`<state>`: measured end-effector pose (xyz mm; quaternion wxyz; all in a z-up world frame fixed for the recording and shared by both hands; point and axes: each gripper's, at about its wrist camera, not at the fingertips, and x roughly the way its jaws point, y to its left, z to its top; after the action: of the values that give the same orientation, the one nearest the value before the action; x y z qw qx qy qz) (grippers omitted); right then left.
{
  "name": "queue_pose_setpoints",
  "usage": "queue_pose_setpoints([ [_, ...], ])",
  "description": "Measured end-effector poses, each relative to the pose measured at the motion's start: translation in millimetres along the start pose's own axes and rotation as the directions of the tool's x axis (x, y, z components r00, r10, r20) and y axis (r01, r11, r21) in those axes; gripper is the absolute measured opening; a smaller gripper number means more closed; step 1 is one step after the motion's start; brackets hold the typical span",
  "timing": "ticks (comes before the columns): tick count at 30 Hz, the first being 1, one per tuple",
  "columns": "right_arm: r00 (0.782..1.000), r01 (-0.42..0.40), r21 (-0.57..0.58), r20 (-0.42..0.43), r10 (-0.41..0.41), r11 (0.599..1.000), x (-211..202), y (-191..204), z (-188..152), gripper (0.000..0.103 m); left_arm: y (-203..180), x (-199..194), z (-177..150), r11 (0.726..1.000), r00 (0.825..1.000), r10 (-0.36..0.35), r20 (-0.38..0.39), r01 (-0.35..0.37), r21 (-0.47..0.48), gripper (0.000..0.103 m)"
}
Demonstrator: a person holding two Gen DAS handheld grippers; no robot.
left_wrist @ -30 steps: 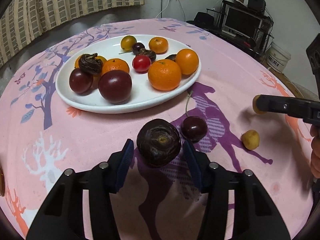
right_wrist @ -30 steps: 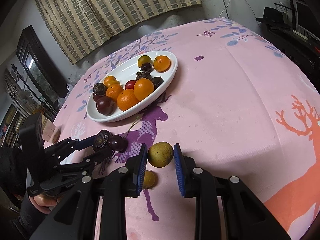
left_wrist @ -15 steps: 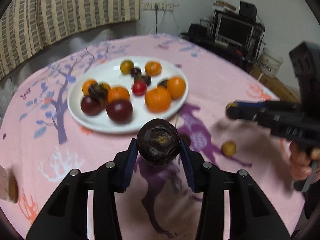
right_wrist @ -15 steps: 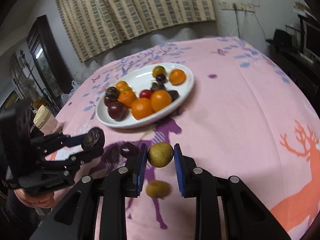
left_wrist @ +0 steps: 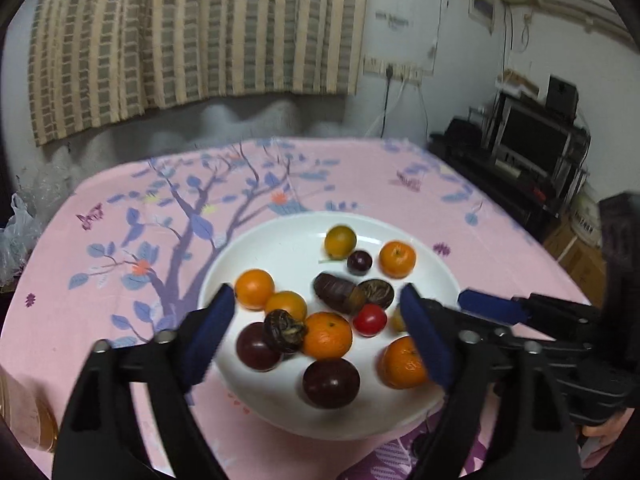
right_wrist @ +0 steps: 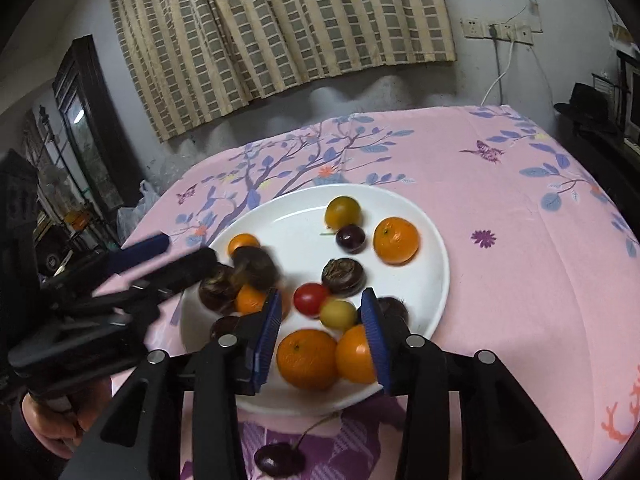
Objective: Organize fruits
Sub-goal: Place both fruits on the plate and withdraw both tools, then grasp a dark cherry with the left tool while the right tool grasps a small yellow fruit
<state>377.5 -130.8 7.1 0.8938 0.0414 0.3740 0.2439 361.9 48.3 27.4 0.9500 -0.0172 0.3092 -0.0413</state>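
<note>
A white plate on the pink tablecloth holds several oranges, dark plums, a red tomato and dark wrinkled fruits. My left gripper is open and empty above the plate's near side. A dark wrinkled fruit lies blurred by the left gripper's tip in the right wrist view. My right gripper is open above the plate. A small yellow fruit lies on the plate between its fingers, beside the tomato. A cherry lies on the cloth.
The pink tablecloth covers a round table. A striped curtain hangs behind. A TV stand is at the right. A dark cabinet stands at the left. The right gripper shows in the left wrist view.
Both grippers moved from the cloth to over the plate and opened. The left let go of the dark wrinkled fruit and the right let go of the small yellow fruit onto the plate.
</note>
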Motion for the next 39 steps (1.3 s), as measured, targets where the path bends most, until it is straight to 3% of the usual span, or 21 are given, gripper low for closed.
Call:
queue_pose_setpoints([
  [2, 1.0, 0.016, -0.033, 0.002, -0.016, 0.999, -11.2, 2.5, -9.0, 0.043, 1.0, -17.8, -6.6, 1.0, 1.0, 0.024, 0.018, -0.024, 0.001, 0.095],
  [6, 1.0, 0.01, -0.042, -0.025, -0.011, 0.999, -30.5, 0.7, -39.4, 0.057, 2.7, -44.8, -28.7, 0.999, 0.999, 0.048, 0.002, -0.048, -0.024, 0.096],
  [9, 0.997, 0.055, -0.097, -0.049, -0.06, 0.994, -41.8, 3.1, -67.6, 0.06, 0.5, -60.5, -53.2, 0.997, 0.999, 0.04, -0.025, -0.042, -0.066, 0.098],
  [13, 0.991, 0.062, -0.124, -0.114, -0.076, 0.99, -50.3, 6.6, -95.4, 0.061, 0.9, -61.4, -88.2, 0.993, 0.997, 0.047, -0.063, -0.053, -0.11, 0.098],
  [16, 0.986, 0.063, -0.167, -0.141, -0.087, 0.984, -55.3, 14.0, -110.1, 0.061, 3.8, -52.0, -101.2, 0.991, 0.988, 0.056, -0.141, -0.073, -0.116, 0.098],
  [22, 0.983, 0.071, -0.195, -0.155, -0.102, 0.978, -59.8, 16.2, -119.4, 0.061, 14.6, -52.8, -108.6, 0.98, 0.988, 0.066, -0.136, -0.09, -0.178, 0.098],
  [26, 0.976, 0.077, -0.192, -0.185, -0.113, 0.978, -56.0, 13.4, -122.5, 0.05, 11.9, -49.0, -109.9, 0.982, 0.986, 0.047, -0.159, -0.075, -0.174, 0.098],
  [31, 0.971, 0.08, -0.194, -0.208, -0.121, 0.978, -51.1, 12.4, -125.3, 0.045, 4.6, -46.2, -110.9, 0.988, 0.985, 0.044, -0.169, -0.069, -0.141, 0.098],
  [33, 0.968, 0.076, -0.197, -0.22, -0.12, 0.978, -48.8, 12.2, -126.0, 0.032, 2.5, -45.4, -111.1, 0.989, 0.984, 0.04, -0.172, -0.064, -0.135, 0.098],
  [35, 0.968, 0.085, -0.201, -0.214, -0.128, 0.976, -48.8, 11.6, -125.9, 0.027, 0.0, -44.3, -111.9, 0.99, 0.984, 0.03, -0.177, -0.054, -0.13, 0.098],
  [39, 0.976, 0.08, -0.143, -0.19, -0.106, 0.987, -55.5, 1.9, -119.2, 0.027, -10.2, -41.5, -113.3, 0.994, 0.983, -0.03, -0.181, 0.01, -0.11, 0.098],
])
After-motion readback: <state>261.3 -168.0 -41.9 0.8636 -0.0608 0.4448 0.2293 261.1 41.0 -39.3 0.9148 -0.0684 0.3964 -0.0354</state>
